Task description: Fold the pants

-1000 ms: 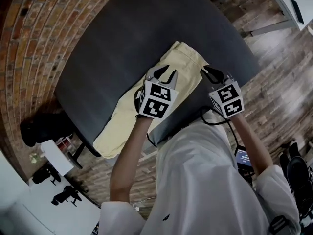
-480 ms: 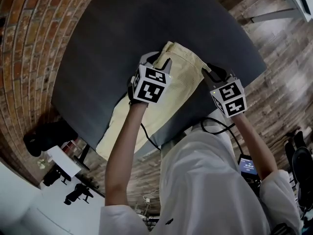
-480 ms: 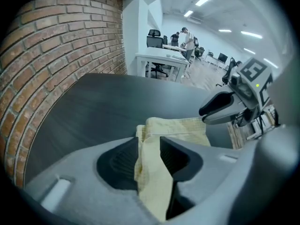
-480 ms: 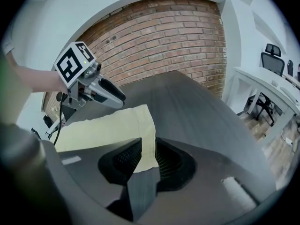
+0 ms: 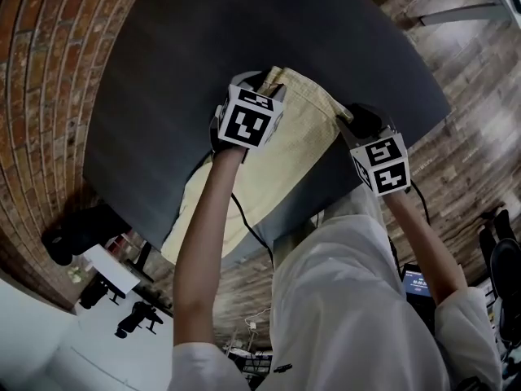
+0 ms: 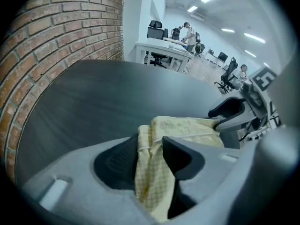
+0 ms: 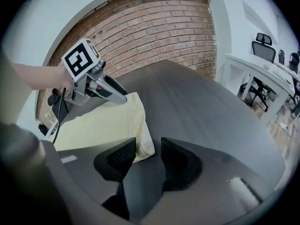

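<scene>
Pants (image 5: pixel 285 153) edge between just-opened jaws of left gripper (image 6: pixel 151 146), right gripper (image 7: pixel 147 151) just-opened, empty, alongside

The person wears a white short-sleeved shirt (image 5: pixel 350 300). The left claw (image 6: pixel 151 156) and right claw (image 7: pixel 147 158) are grey moulded plastic with black ribbed pads (image 7: pixel 119 157). Each carries a white cube (image 5: pixel 248 122) printed with black square markers. A thin black cable (image 5: pixel 254 233) runs by the left arm.
</scene>
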{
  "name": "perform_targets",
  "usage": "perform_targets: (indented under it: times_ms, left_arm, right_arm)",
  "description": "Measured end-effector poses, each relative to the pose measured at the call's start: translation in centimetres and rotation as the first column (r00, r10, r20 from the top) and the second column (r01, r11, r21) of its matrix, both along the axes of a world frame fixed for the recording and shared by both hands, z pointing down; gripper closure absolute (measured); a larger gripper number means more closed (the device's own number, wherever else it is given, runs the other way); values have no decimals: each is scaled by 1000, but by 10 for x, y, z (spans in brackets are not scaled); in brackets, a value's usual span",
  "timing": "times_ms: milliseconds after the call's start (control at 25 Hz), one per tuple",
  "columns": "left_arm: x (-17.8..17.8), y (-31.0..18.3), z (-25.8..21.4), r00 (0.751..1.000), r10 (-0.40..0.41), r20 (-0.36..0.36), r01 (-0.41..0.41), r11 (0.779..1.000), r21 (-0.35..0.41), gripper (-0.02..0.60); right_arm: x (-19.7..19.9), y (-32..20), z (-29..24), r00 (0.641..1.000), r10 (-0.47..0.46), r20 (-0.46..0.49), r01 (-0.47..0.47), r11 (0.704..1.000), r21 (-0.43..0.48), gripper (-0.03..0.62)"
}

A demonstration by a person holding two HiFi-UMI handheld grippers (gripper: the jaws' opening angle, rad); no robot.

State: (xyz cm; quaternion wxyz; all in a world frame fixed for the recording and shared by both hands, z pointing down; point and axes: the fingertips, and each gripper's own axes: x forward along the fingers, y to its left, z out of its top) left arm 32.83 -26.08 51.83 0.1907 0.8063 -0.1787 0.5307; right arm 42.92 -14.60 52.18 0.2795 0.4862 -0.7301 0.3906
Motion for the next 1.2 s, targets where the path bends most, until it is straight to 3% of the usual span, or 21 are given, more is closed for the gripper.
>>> perform_targets:
  times_ms: [80, 160, 280, 360, 480, 600, 800, 920, 1080, 1200]
  left_arm:
    - [3, 4, 5, 1000, 11, 9, -11, 1000, -7, 399]
    - [5, 10, 6, 1000, 19, 13, -19, 1000, -6, 458]
    - [9, 16, -2, 999, 36, 16, -37, 999, 35, 525]
    - [13, 18, -10, 999, 50, -4, -50, 996, 70, 543]
    - [12, 23, -24, 997, 38, -63, -32, 995, 89, 549]
    - [4, 29, -38, 995, 36, -93, -27, 995, 94, 549]
    - [1, 53, -68, 970, 172, -172, -151, 980, 133, 551]
    - [-7, 68, -81, 953, 264, -147, -239, 956, 168, 551]
    - [-15, 88, -91, 939, 315, -141, -292, 943, 161, 551]
    - [-20, 97, -95, 934, 335, -125, -315, 936, 158, 551]
  right_arm:
    - [-1, 1, 3, 1000, 4, 3, -4, 1000, -12, 418]
    - [-2, 4, 4, 1000, 1, -5, -1, 1000, -20, 419]
    - [-8, 6, 5, 1000, -4, 7, 5, 1000, -22, 472]
    - [-9, 6, 4, 1000, -4, 5, 4, 1000, -15, 473]
    - [-12, 8, 3, 999, -5, 38, 6, 1000, -9, 465]
    - [-18, 6, -2, 997, -40, 70, 38, 999, 28, 402]
    - [-28, 8, -7, 980, -139, 142, 130, 989, 69, 337]
    - [-34, 10, -7, 966, -212, 149, 204, 977, 69, 329]
    - [-38, 9, -10, 958, -248, 146, 240, 968, 70, 329]
    - [-39, 10, -10, 924, -368, 101, 363, 930, 62, 304]
